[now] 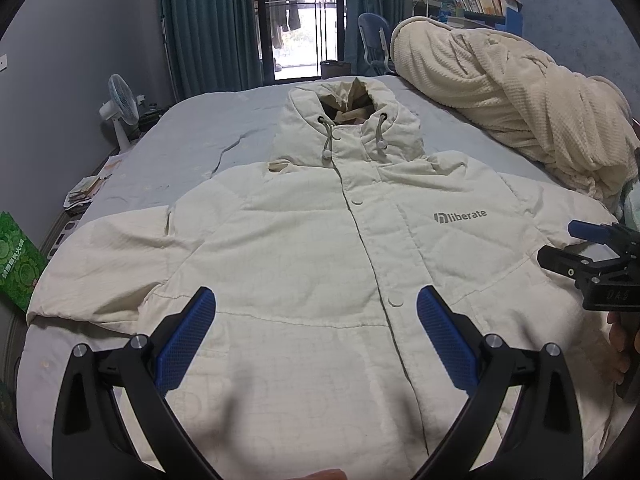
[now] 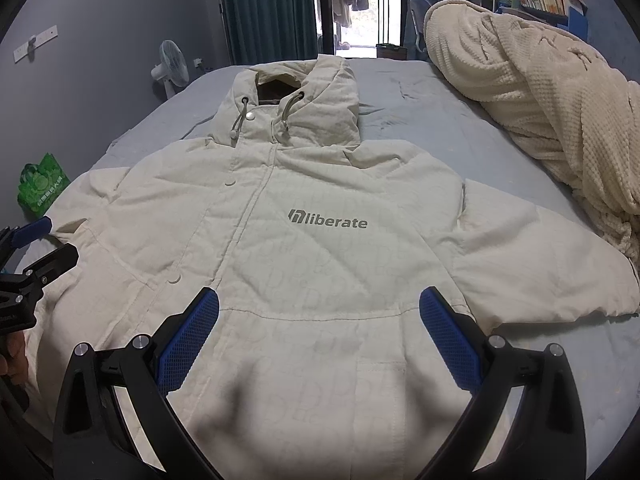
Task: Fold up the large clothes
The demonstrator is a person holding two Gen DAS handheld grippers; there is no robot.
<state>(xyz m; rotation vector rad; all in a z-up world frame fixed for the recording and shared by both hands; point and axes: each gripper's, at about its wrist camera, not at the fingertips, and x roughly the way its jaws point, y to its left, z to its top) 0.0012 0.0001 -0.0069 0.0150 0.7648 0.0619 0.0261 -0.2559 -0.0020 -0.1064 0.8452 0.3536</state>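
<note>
A cream hooded jacket with a grey "liberate" logo lies flat, front up and snapped shut, on the bed, hood far and sleeves spread to both sides. It also shows in the right wrist view. My left gripper is open and empty, hovering over the jacket's lower front near the snap placket. My right gripper is open and empty over the lower front on the logo side. The right gripper also shows at the right edge of the left wrist view; the left gripper shows at the left edge of the right wrist view.
The bed has a pale blue sheet. A bulky cream blanket is heaped along its right side. A white fan and a green bag stand by the left edge. Curtains and a glass door lie beyond.
</note>
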